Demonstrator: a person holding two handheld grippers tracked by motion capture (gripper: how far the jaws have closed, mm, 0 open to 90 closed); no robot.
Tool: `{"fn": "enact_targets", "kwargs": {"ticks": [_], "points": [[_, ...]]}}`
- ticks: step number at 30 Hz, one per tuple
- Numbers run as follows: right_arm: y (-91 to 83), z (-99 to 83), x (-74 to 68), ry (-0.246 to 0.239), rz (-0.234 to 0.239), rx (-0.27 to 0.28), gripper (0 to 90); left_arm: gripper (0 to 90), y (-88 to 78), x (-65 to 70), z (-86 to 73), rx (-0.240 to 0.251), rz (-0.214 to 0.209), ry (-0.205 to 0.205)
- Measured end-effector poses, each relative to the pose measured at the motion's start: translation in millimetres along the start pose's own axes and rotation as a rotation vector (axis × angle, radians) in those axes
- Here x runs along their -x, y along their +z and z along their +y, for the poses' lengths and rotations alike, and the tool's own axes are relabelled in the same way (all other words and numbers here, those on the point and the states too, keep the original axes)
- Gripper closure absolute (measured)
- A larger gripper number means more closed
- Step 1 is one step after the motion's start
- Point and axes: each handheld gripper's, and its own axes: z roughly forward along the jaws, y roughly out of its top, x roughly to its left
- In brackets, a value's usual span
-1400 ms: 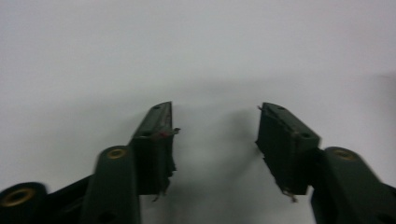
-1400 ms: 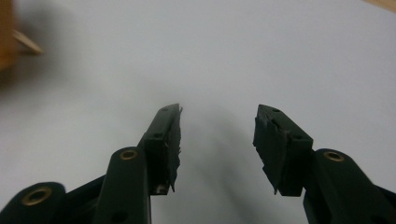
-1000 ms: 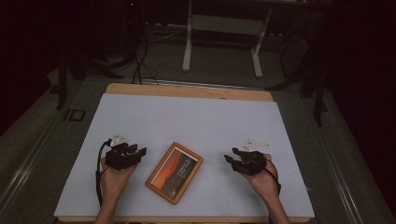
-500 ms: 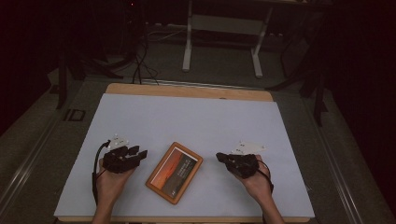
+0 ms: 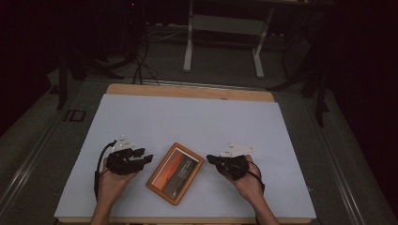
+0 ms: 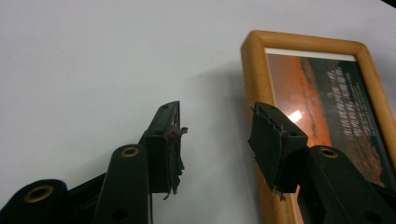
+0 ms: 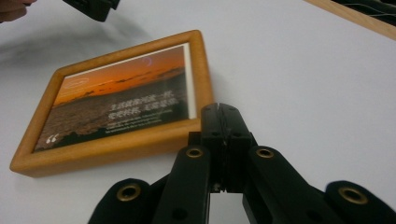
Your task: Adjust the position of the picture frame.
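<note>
A wooden picture frame (image 5: 175,173) with a sunset photo lies flat and askew on the white table, between my two hands. My left gripper (image 5: 145,157) sits just left of it. In the left gripper view its jaws (image 6: 217,119) stand apart over bare table and have just been opening, with one pad (image 6: 271,140) over the picture frame's (image 6: 322,93) near edge. My right gripper (image 5: 210,159) lies just right of the frame. In the right gripper view its jaws (image 7: 224,109) are shut with nothing between them, right at the rim of the picture frame (image 7: 116,107).
The white sheet (image 5: 187,122) covers the table, with a wooden strip (image 5: 187,91) along the far edge. Beyond it on the dark floor stand a metal stand's legs (image 5: 220,42) and some cables (image 5: 141,65). My left gripper's tip (image 7: 91,7) peeks in at the right gripper view's top left.
My right hand has slid left toward the frame, and its jaws have closed. The left hand has stayed in place beside the frame.
</note>
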Motion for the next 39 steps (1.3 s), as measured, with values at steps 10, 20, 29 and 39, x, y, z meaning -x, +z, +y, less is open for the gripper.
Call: {"fn": "enact_targets", "kwargs": {"ticks": [10,20,29,39], "points": [[18.0,3.6,-15.5,-0.040,0.026,-0.015,89.7,53.2,1.1,2.9,0.8,0.027,-0.038,0.014],[30.4,3.5,-20.7,-0.043,0.029,-0.027,89.8,53.1,1.8,7.1,1.8,0.040,-0.052,0.030],[35.1,1.8,-20.8,-0.029,0.036,-0.024,89.8,52.6,3.6,8.6,1.9,0.029,-0.060,0.038],[34.2,0.5,-19.8,-0.025,0.042,-0.023,89.8,51.9,16.7,14.1,0.4,-0.038,-0.115,0.056]]}}
